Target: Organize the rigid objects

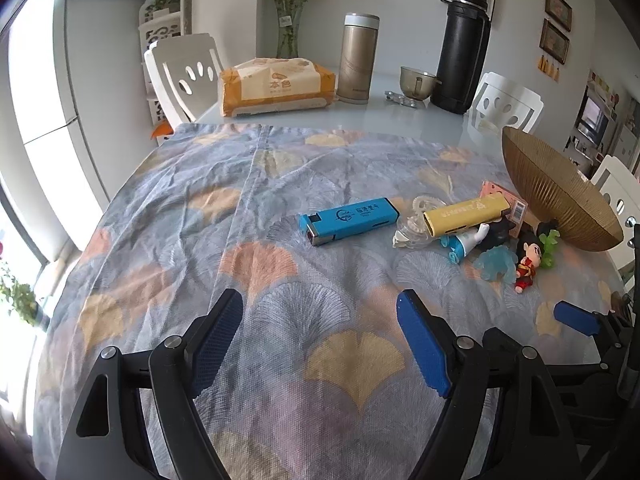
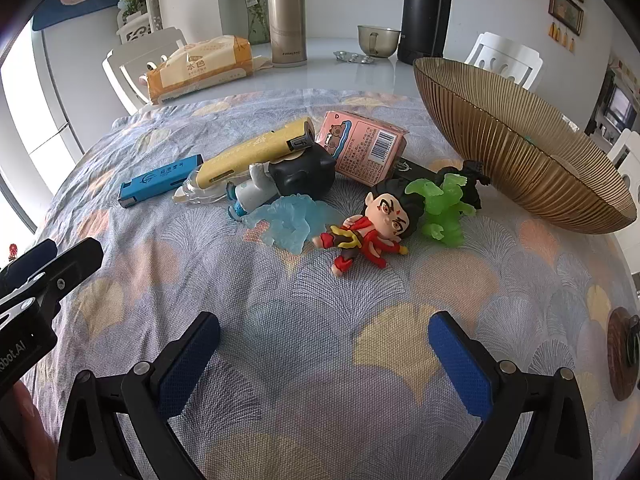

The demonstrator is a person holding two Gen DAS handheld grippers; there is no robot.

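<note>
Left-wrist view: left gripper (image 1: pixel 320 340) spread wide, empty, low over the patterned cloth (image 1: pixel 168 240). Blue lighter (image 1: pixel 349 221) lies ahead and slightly right, apart from the pile, long axis running left-right with the far end tipped up-right. Yellow lighter (image 1: pixel 466 216) further right, propped on the clutter. Ribbed bowl (image 1: pixel 556 196) at far right, tilted on its edge.

Right-wrist view: right gripper (image 2: pixel 324 360) likewise wide and empty. Red-robed figurine (image 2: pixel 372 228) straight ahead, nearest item, lying flat, body axis diagonal, head up-right. Clear blue toy (image 2: pixel 286 220) just left of it; green toy (image 2: pixel 444 208) just right; pink carton (image 2: pixel 362 146) behind.

Judgement: figurine suits the right gripper, blue lighter the left; bowl, the probable receptacle, sits on the right.
</note>
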